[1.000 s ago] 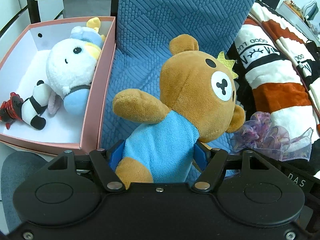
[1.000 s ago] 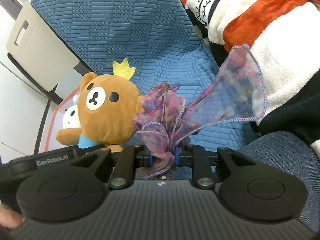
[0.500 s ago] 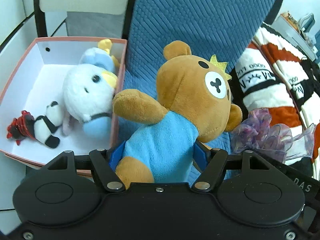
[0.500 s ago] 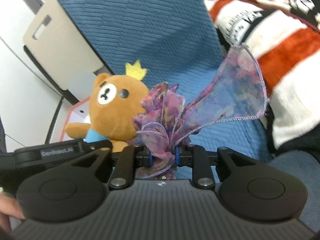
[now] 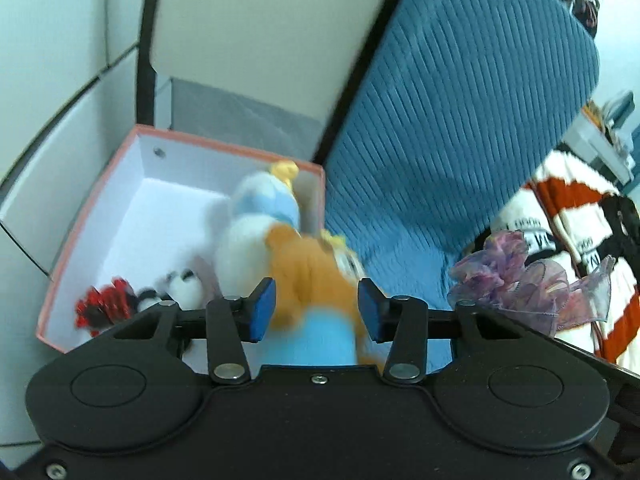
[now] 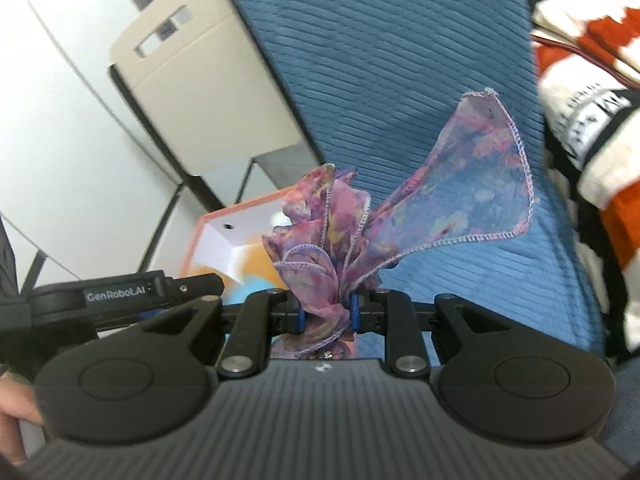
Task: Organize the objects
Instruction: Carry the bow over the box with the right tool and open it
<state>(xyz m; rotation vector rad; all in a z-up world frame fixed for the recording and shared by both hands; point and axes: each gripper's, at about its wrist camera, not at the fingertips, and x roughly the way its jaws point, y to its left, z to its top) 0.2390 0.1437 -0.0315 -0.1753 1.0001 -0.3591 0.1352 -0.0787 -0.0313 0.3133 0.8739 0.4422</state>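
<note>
Left gripper (image 5: 312,314) is hanging wide open over the blurry bear (image 5: 316,280), right gripper (image 6: 325,314) is pinching the purple scarf (image 6: 400,224).

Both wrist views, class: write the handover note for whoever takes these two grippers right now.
Left gripper: open, brown bear blurred between its fingers, at the pink box's rim.
Right gripper: shut on the purple scarf, above the blue cushion.
Done: white plush, panda and a red item lie in the box.
Left: check the bear lands inside, then box the scarf.
</note>
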